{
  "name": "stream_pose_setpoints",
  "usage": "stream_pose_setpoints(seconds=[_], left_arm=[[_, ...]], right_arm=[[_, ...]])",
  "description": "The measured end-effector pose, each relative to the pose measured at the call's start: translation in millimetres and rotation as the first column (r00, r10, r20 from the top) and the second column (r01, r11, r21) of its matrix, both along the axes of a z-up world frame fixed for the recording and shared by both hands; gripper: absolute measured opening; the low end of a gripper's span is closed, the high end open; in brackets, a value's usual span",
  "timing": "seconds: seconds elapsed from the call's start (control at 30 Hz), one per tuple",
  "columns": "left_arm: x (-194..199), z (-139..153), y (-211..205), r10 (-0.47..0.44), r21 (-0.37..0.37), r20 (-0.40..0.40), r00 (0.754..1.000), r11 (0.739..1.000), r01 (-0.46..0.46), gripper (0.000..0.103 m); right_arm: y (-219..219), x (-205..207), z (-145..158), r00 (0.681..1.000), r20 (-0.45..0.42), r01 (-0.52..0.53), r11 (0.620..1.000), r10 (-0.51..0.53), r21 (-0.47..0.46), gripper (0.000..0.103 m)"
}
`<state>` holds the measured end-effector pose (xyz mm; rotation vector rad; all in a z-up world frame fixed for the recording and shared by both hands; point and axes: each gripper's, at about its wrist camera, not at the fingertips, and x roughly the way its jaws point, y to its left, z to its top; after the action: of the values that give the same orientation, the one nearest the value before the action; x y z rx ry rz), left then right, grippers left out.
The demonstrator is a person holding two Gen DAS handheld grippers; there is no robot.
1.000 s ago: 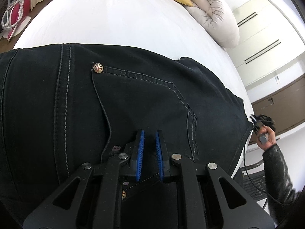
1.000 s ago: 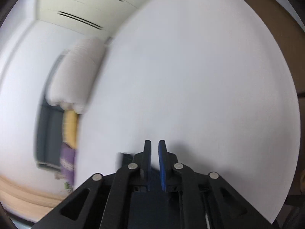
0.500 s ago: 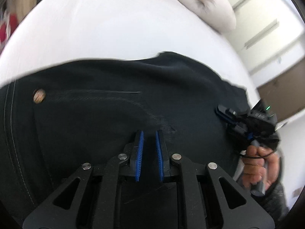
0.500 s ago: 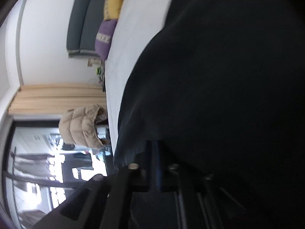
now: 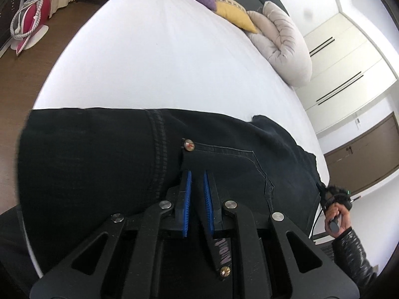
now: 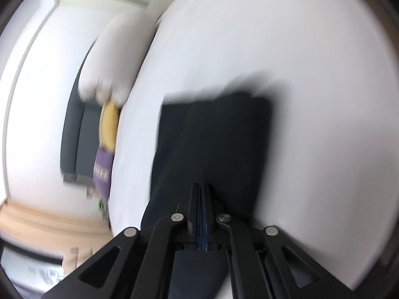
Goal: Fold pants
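Pants [image 5: 104, 164]: black denim, spread across the near part of the bed; stitched seam and brass rivet just ahead of the left claw's tips; pocket edge running off to their right
Left claw [image 5: 197, 174]: blue pads close together with a narrow gap; waistband fabric seems caught between them lower down, near a label and a button
Right claw [image 6: 201, 186]: pads pressed together on a fold of the pants; cloth stretches ahead of the tips; view blurred
Bed [image 5: 162, 57]: white sheet, beyond the pants
Pillows [image 5: 281, 42]: far end of the bed, ahead and right of the left claw
Hand [image 5: 339, 214]: at the right, gripping a handle; dark sleeve
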<state>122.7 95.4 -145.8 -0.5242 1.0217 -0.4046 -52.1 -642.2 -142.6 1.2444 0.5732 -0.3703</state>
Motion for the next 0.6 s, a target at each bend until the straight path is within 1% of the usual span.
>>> stream_pose_setpoints(seconds=[0.03,0.07,0.1,0.13,0.17,0.2,0.23,0.27,0.3,0.37,0.4,0.47,0.53,0.6], left_arm=[[0,2,8,0.022,0.022,-0.001,1.0,1.0,-0.022,0.012],[-3,4,19,0.048,0.039,-0.005,0.999,0.998,-0.048,0.012],[-6,9,30,0.073,0.031,-0.002,0.997,0.997,-0.073,0.012],[-4,15,44,0.098,0.036,0.004,0.995,0.995,-0.098,0.012],[-7,22,50,0.122,0.049,0.015,0.992,0.991,-0.123,0.012],[-9,29,53,0.139,0.063,0.024,0.99,0.988,-0.14,0.012],[-9,35,52,0.149,0.07,0.031,0.988,0.986,-0.15,0.012],[-9,41,49,0.146,0.061,0.039,0.988,0.987,-0.148,0.012],[-10,46,41,0.131,0.051,0.048,0.99,0.99,-0.133,0.012],[-4,52,16,0.078,0.048,0.057,0.995,0.996,-0.081,0.012],[-1,52,-2,0.048,0.045,0.053,0.997,0.998,-0.05,0.012],[2,46,-35,-0.001,0.033,0.032,0.999,0.999,0.0,0.012],[-1,41,-68,-0.041,0.04,0.014,0.999,0.998,0.04,0.013],[8,36,-90,-0.073,0.06,-0.01,0.997,0.996,0.073,0.013]], right_arm=[[-7,-17,3,0.999,0.004,0.032,0.999,-0.032,-0.012,0.011],[-1,-29,8,0.998,0.019,0.061,0.998,-0.061,-0.016,0.029],[-4,-45,15,0.996,0.035,0.086,0.996,-0.086,-0.019,0.044],[-13,-57,21,0.993,0.046,0.105,0.994,-0.104,-0.029,0.07],[-28,-67,30,0.991,0.066,0.119,0.992,-0.116,-0.048,0.076],[-26,-78,40,0.99,0.107,0.102,0.992,-0.094,-0.072,0.076],[-28,-88,42,0.989,0.127,0.086,0.993,-0.076,-0.077,0.076],[-26,-94,45,0.987,0.153,0.068,0.995,-0.056,-0.071,0.076],[-24,-96,45,0.984,0.174,0.05,0.997,-0.041,-0.051,0.076],[-28,-100,38,0.982,0.186,0.02,1.0,-0.019,-0.002,0.076],[-26,-93,34,0.981,0.194,-0.002,1.0,-0.003,0.025,0.075],[-21,-77,27,0.982,0.186,-0.026,0.999,0.017,0.044,0.075],[-21,-64,18,0.986,0.166,-0.032,0.998,0.021,0.062,0.073],[-26,-56,4,0.991,0.137,-0.013,0.994,-0.002,0.107,0.068]])
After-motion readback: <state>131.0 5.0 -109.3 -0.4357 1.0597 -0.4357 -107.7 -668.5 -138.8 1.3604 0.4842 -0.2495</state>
